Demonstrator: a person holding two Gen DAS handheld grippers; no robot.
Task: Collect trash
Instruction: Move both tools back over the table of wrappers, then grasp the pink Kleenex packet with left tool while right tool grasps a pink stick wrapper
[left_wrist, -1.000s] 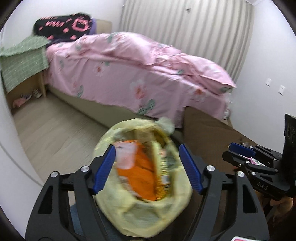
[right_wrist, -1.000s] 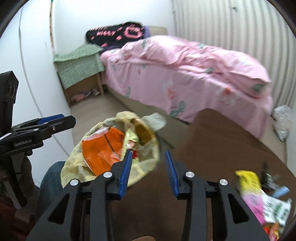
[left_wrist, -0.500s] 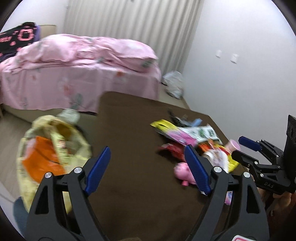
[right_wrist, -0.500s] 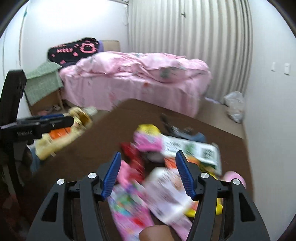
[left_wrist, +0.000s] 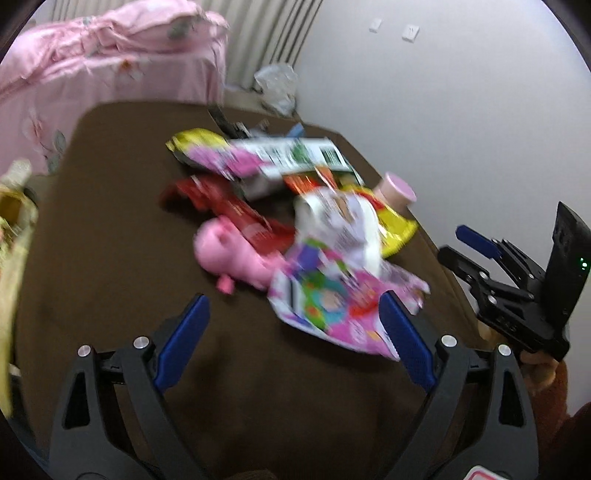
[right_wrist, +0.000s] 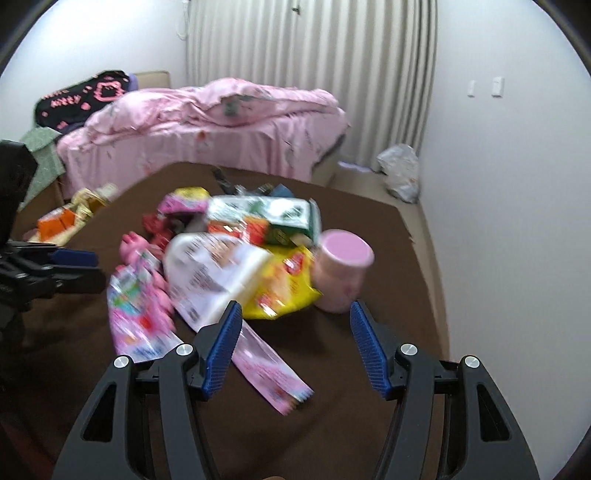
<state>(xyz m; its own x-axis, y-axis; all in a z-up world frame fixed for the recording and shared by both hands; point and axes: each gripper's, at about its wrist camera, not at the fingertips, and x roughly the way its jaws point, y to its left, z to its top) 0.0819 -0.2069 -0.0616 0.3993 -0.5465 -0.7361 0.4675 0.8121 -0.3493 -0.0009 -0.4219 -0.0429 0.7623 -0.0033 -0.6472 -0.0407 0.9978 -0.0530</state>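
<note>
Two claws hang over a brown counter strewn with wrappers: the left claw has its blue-padded jaws spreading apart and grips nothing, though the near edge of a pink, many-coloured wrapper lies on the counter just beside its right pad; the right claw stands wide apart with nothing between its pads, only bare counter and the tail of a pale pink wrapper under its left pad. Trash sits heaped in the middle of the counter: a white printed bag on top of a yellow packet, a white-and-green packet behind them, red wrappers to the left, and a pink pig-shaped toy against the pile's left edge. At the right side of the heap a pink cup stands tilted, touching the yellow packet. Off the counter's left edge a yellow trash bag holds an orange packet. Behind is a bed with a pink floral cover, a pleated curtain, and a crumpled white plastic bag on the floor by the wall. Both views are blurred, so print on the wrappers cannot be read
</note>
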